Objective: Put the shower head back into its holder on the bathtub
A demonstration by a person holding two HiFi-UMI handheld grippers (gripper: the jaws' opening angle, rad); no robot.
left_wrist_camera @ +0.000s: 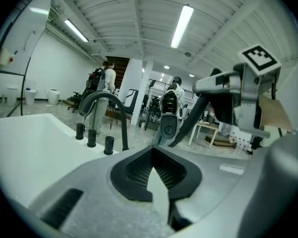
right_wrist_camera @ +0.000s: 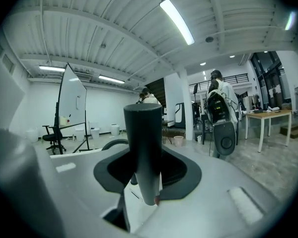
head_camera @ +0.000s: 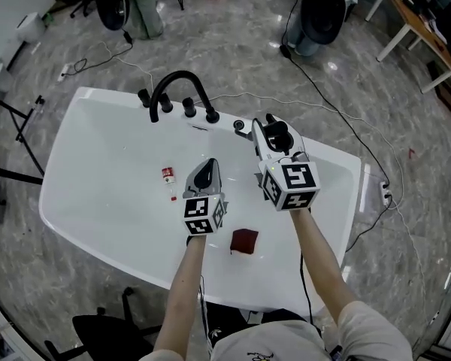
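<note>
The black shower head (head_camera: 276,135) is held over the white bathtub (head_camera: 98,171), near its far rim, with my right gripper (head_camera: 266,132) shut on it. In the right gripper view its round handle (right_wrist_camera: 145,148) stands upright between the pads. A small round black fitting (head_camera: 239,126) sits on the rim just left of it. My left gripper (head_camera: 205,168) hovers over the tub's middle, shut with nothing in it (left_wrist_camera: 153,170). The left gripper view shows the right gripper (left_wrist_camera: 248,90) at the right and a black hose (left_wrist_camera: 188,123) hanging from it.
A black arched faucet (head_camera: 177,81) with several knobs stands on the far rim. A dark red cloth (head_camera: 244,241) and a small red-and-white item (head_camera: 167,175) lie in the tub. Cables run over the floor beyond the tub, and people stand in the background.
</note>
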